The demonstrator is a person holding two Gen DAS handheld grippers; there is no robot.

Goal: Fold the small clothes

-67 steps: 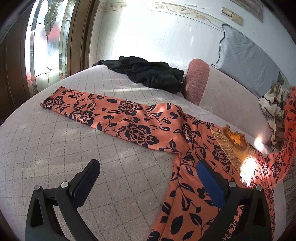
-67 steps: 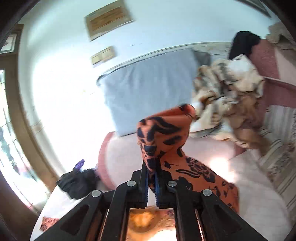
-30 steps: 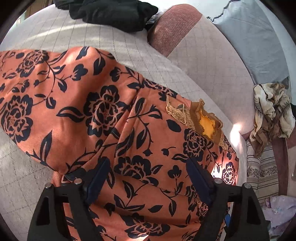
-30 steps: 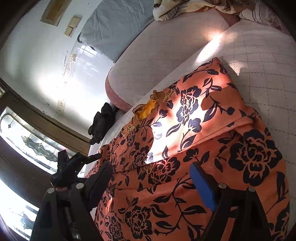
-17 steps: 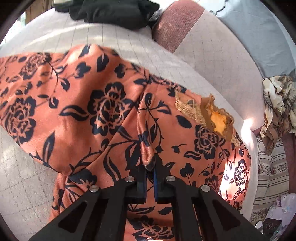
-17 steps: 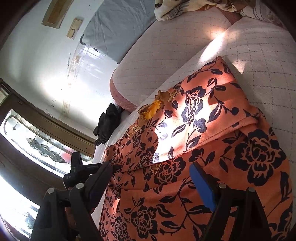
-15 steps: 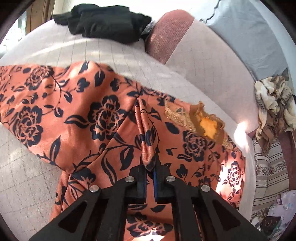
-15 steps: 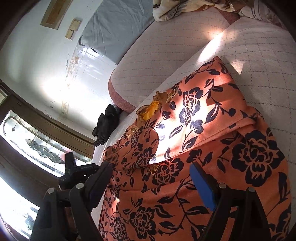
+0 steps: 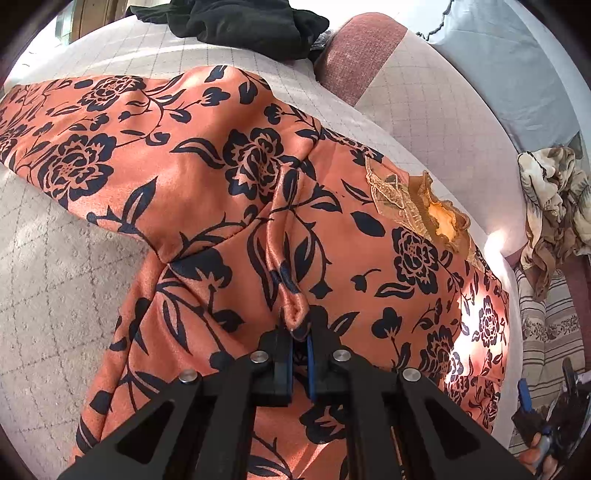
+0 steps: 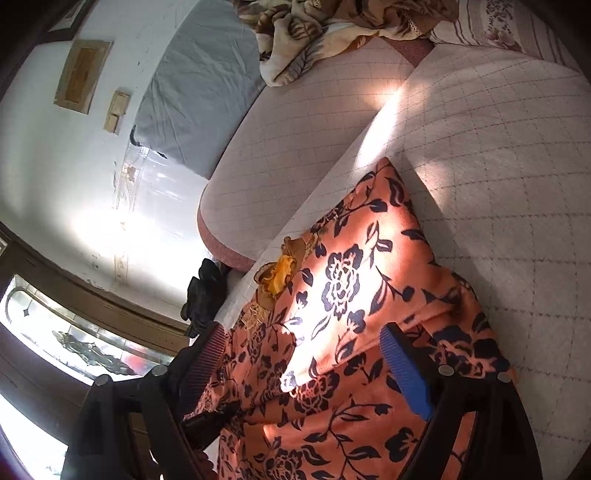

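Note:
An orange garment with dark blue flowers [image 9: 207, 192] lies spread on the quilted bed, its yellow lace collar [image 9: 436, 218] toward the pillows. My left gripper [image 9: 300, 341] is shut on a pinched ridge of this fabric near the garment's middle and lifts it slightly. In the right wrist view the same garment [image 10: 343, 280] lies with one sleeve folded across the body. My right gripper [image 10: 306, 354] is open and empty, low over the garment's right side. The left gripper [image 10: 207, 421] also shows there at lower left.
A black garment [image 9: 243, 22] lies at the far end of the bed [image 9: 55, 266]. A long bolster [image 9: 417, 92] and a grey pillow [image 10: 199, 92] lie behind. A brown patterned blanket [image 9: 554, 199] is heaped at the right, above a striped sheet [image 9: 550, 332].
My left gripper closed on a fold of the orange garment and has pulled it up a little. My right gripper, earlier shut on the sleeve, let it go and stays open.

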